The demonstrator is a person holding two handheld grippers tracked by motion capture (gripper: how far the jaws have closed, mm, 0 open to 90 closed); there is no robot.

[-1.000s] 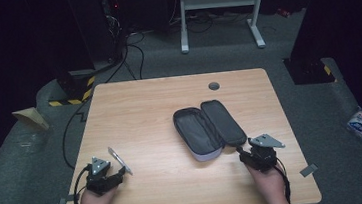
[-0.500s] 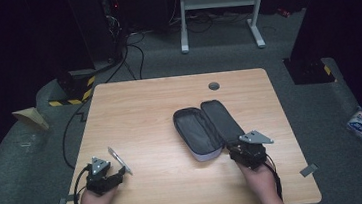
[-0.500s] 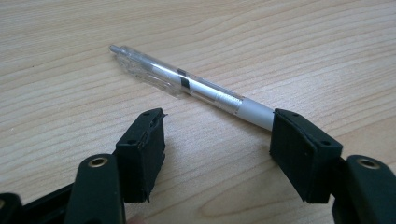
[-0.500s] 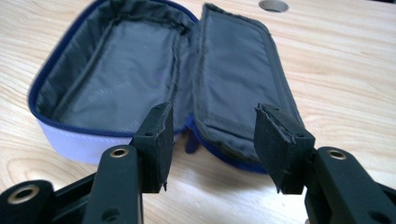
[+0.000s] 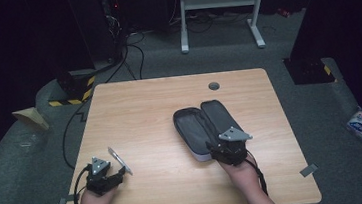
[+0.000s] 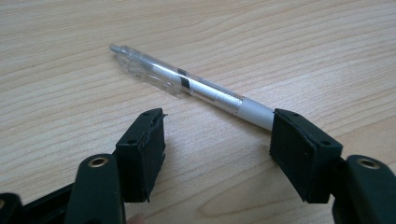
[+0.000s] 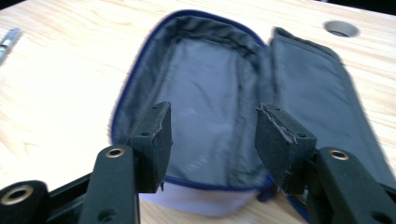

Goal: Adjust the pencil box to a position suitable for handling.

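High view looks down on the wooden counter (image 5: 149,110), where an open pencil case (image 5: 205,127) lies right of centre, its lid flap spread flat beside the tray half. Right hand-held gripper (image 5: 230,150) sits at the case's near end, jaws spread apart and empty over the grey lining. Left hand-held gripper (image 5: 106,175) rests near the front-left edge, jaws wide apart, a clear-barrelled pen (image 6: 191,86) lying just ahead of them.

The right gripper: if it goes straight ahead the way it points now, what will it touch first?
Most likely the open pencil case. The right gripper is open and points into its dark inside, with the near edge just below the fingers. Depth is unclear, so it may meet that edge first.
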